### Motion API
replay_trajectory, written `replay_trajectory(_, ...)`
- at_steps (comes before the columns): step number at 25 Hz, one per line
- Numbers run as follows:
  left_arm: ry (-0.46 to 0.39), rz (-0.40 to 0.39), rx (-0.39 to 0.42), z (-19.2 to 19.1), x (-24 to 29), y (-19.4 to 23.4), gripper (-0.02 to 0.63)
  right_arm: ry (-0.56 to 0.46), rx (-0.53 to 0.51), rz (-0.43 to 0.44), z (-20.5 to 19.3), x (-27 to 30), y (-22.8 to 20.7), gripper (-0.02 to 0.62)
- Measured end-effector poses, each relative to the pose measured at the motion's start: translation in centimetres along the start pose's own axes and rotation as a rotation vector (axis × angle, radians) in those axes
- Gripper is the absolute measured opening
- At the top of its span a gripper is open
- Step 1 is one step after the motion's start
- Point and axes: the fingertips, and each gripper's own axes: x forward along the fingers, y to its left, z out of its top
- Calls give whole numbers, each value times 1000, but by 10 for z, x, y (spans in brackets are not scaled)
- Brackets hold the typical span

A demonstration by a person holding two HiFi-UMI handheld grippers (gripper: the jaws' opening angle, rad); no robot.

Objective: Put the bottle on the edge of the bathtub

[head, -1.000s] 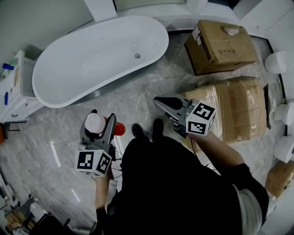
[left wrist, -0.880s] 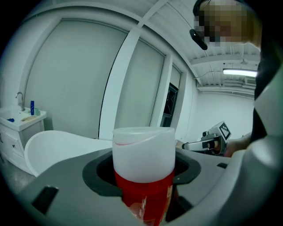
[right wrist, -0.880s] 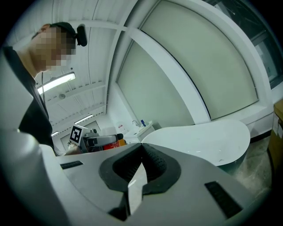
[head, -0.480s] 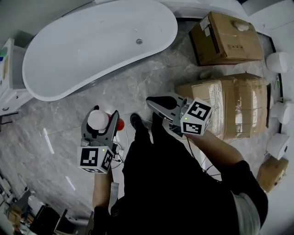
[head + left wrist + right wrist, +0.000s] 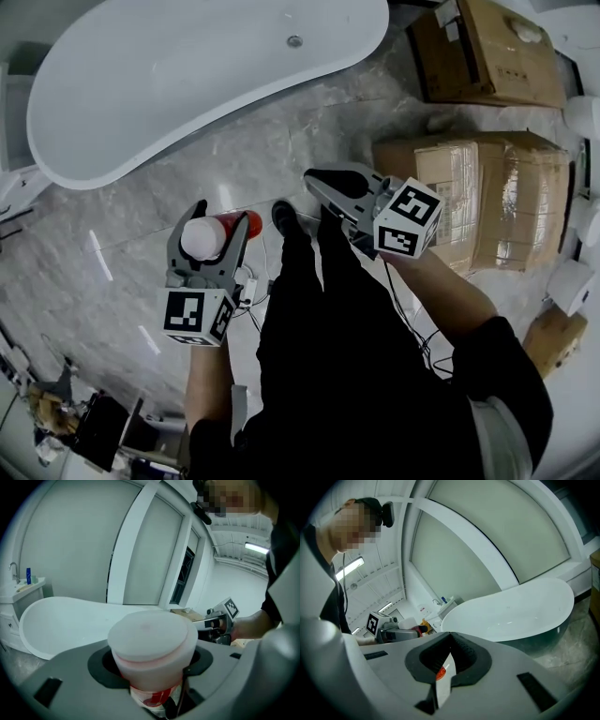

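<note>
Bottle (image 5: 207, 236) in left gripper (image 5: 217, 223) — red end seen overhead

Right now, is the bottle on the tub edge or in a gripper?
In a gripper: the left gripper is shut on the bottle, above the floor, clear of the bathtub.

Lighting: bright, even, overhead; strip lamps (image 5: 255, 548) at 2 o'clock, left gripper view. Glare: streaks on marble floor (image 5: 97, 258). Distortion: fisheye, dark corners. Blur: near bottle (image 5: 150, 637) soft.
</note>
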Motion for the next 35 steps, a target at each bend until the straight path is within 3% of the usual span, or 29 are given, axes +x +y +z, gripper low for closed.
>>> replay_trajectory(7,54,-17,19,-54,55,19,293,42,14,20,-45,29,-44,28)
replay_trajectory(20,117,-30,3,-153,147,44,293,-1,92,8,-128,77,-132,28)
replay_trajectory(26,129,-24,32,-206,191,54,293,45,42,14,-170,85,-165,28)
replay_trajectory(35,132,-13,-25,-281,255,77,293,115,41,-6,-234,105,-221,28)
